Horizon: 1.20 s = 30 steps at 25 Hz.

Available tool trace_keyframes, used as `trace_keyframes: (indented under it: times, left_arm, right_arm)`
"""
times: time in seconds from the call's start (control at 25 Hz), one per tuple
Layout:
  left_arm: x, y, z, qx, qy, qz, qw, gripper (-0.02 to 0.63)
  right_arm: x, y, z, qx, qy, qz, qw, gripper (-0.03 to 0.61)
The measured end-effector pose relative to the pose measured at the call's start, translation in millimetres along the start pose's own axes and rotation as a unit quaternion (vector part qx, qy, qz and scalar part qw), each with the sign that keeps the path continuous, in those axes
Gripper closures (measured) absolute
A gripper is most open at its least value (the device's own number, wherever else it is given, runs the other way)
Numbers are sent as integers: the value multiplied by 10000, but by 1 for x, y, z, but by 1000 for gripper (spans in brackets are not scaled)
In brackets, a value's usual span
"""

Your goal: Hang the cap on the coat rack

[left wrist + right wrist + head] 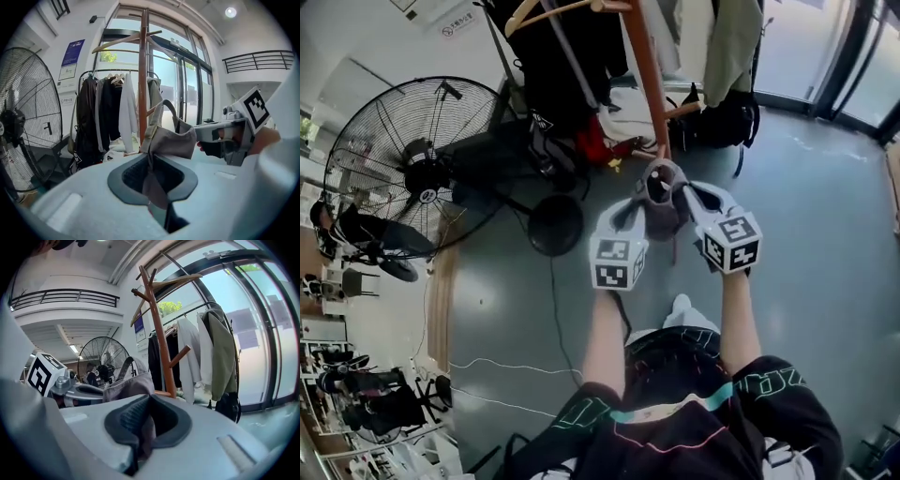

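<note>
One large floor fan [403,169] stands at the far left. Right of it rises the wooden coat rack [649,66], with garments [572,56] hanging behind it. The grey cap [662,192] is held up on the near side of the rack. The left gripper [639,202] and right gripper [686,199] each have fingers pinched shut on its fabric.

Black short-sleeved shirt [675,427] with teal and pink piping and lettered sleeves; left gripper [628,211] and right gripper [692,199] pale grey, bearing black-and-white marker cubes [619,262].
</note>
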<state>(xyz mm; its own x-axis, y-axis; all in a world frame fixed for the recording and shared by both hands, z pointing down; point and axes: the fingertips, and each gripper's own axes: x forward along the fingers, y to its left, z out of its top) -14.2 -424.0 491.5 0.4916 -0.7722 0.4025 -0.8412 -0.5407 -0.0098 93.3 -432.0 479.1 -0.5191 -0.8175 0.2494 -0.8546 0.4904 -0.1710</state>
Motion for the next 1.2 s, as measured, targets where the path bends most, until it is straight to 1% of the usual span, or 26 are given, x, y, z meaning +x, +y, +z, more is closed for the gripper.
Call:
trace_keyframes:
  times: [0.12, 0.28, 0.4, 0.64, 0.76, 0.96, 1.2]
  left_arm:
    - [13, 7, -1, -102, -43, 43, 9999, 568]
    - [24, 5, -6, -182, 35, -2, 9998, 568]
    - [35, 12, -11, -223, 98, -20, 9997, 568]
    - [67, 26, -31, -295, 352, -247, 9986, 568]
    - [86, 29, -43, -354, 561, -305, 9973, 568]
    - [112, 34, -51, -316, 734, -534, 9954, 568]
    - [130, 44, -70, -318, 949, -666, 9927, 566]
  right_arm:
    - [10, -8, 1, -70, 46, 7, 10000, 568]
    - [12, -15, -7, -20, 188, -18, 9998, 568]
    - [24, -22, -13, -3, 301, -85, 9995, 568]
    - [49, -33, -36, 117, 554, -349, 9978, 568]
    - [64, -38, -47, 203, 756, -364, 9963, 568]
    - [80, -55, -64, 472, 921, -565, 9930, 568]
    - [93, -62, -85, 668, 1053, -728, 9895, 568]
